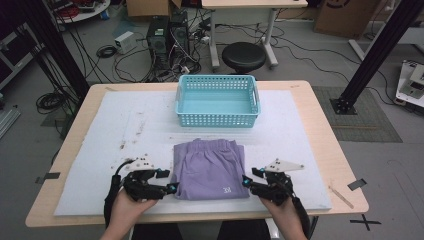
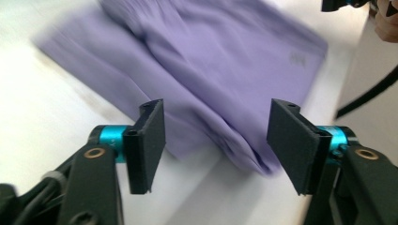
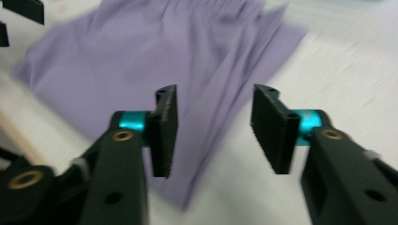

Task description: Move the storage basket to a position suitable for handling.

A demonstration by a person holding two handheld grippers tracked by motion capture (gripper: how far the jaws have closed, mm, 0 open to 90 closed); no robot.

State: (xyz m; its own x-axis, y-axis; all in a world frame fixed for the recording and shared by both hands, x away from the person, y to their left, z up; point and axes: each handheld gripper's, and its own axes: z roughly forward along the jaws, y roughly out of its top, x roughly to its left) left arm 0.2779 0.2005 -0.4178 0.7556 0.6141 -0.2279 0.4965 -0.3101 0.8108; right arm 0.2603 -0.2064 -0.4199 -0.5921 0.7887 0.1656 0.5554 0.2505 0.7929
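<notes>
Left hand-held gripper (image 1: 172, 181) gripped in the person's left hand (image 1: 129, 210), low over the white mat (image 1: 90, 165) on the table (image 1: 320, 150), jaws spread wide with nothing between the pads. From its own camera, pads (image 2: 152, 140) apart and clear of cloth, near corner of the folded purple shorts (image 1: 211, 170) just ahead of them, between and slightly below the two jaws (image 2: 220, 93). Fabric not pinched, not touched as far as can be told; picture blurred. Tip of the other gripper visible at the far upper right of that view.

Just right of the left hand-held gripper: purple shorts, folded flat into a rough square, small white mark (image 1: 226, 189) near the front edge, gathered waistband toward the far side. Beyond the shorts, well ahead of both grippers: turquoise plastic basket (image 1: 257, 100), standing upright on the mat, apart from the cloth.

Right of the shorts: right hand-held gripper (image 1: 246, 181) held in the right hand (image 1: 282, 212), pointing inward at the shorts' right edge, grey three-cornered plate on top. Jaws parted at a middling width, pads (image 3: 277, 131) bare, cloth (image 3: 155, 61) ahead of and beneath them, its edge running under the gap. No grip on the fabric. Both grippers facing each other across the shorts, each just beside its own edge of the cloth.
</notes>
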